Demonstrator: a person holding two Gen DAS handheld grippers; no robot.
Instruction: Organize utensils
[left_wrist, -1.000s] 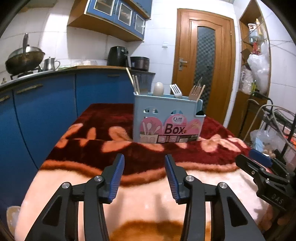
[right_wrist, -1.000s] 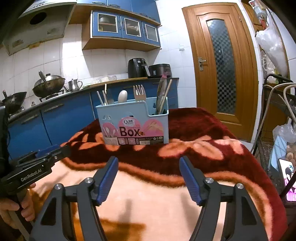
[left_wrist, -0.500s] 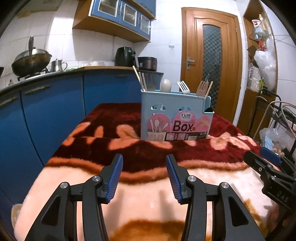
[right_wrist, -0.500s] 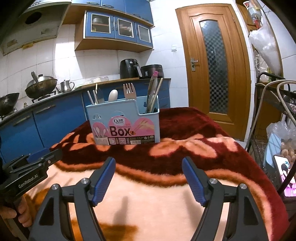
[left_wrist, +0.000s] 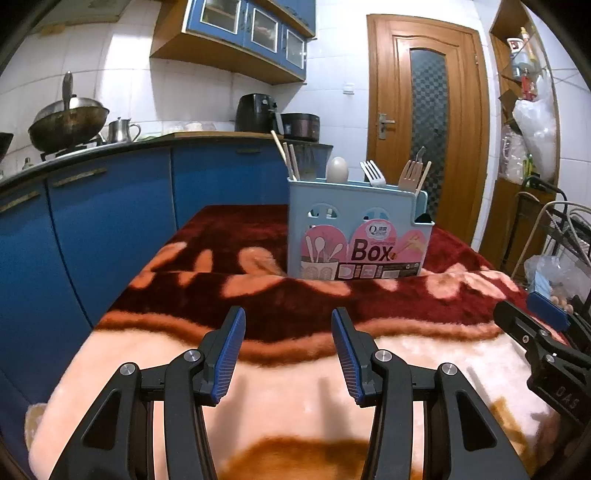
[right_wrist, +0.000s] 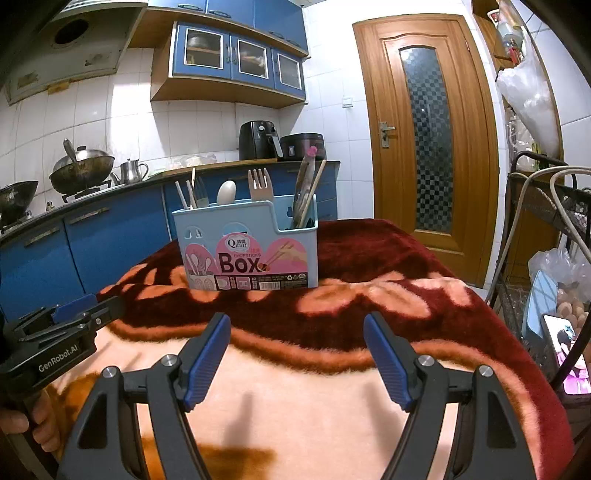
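A light blue utensil box (left_wrist: 358, 230) (right_wrist: 245, 245) marked "Box" stands upright on the red and peach blanket (left_wrist: 280, 406) (right_wrist: 295, 398). Chopsticks (left_wrist: 290, 158), a spoon (left_wrist: 337, 170) and forks (left_wrist: 373, 173) stick up out of it. My left gripper (left_wrist: 288, 350) hovers over the blanket's near part, well short of the box, open with nothing between its blue pads. My right gripper (right_wrist: 297, 354) does the same, open wider and empty. In the right wrist view the left gripper (right_wrist: 74, 317) shows at the left edge, held by a hand (right_wrist: 40, 424).
Blue kitchen cabinets (left_wrist: 110, 236) with a worktop run along the left and behind the table, carrying a wok (left_wrist: 68, 123), a kettle and an air fryer (left_wrist: 256, 112). A wooden door (right_wrist: 428, 147) stands behind. A wire rack (right_wrist: 546, 229) with bags and a phone is at the right.
Both views have shifted slightly, so the box sits a little further right in the left wrist view and further left in the right wrist view. The right jaws stand slightly wider.
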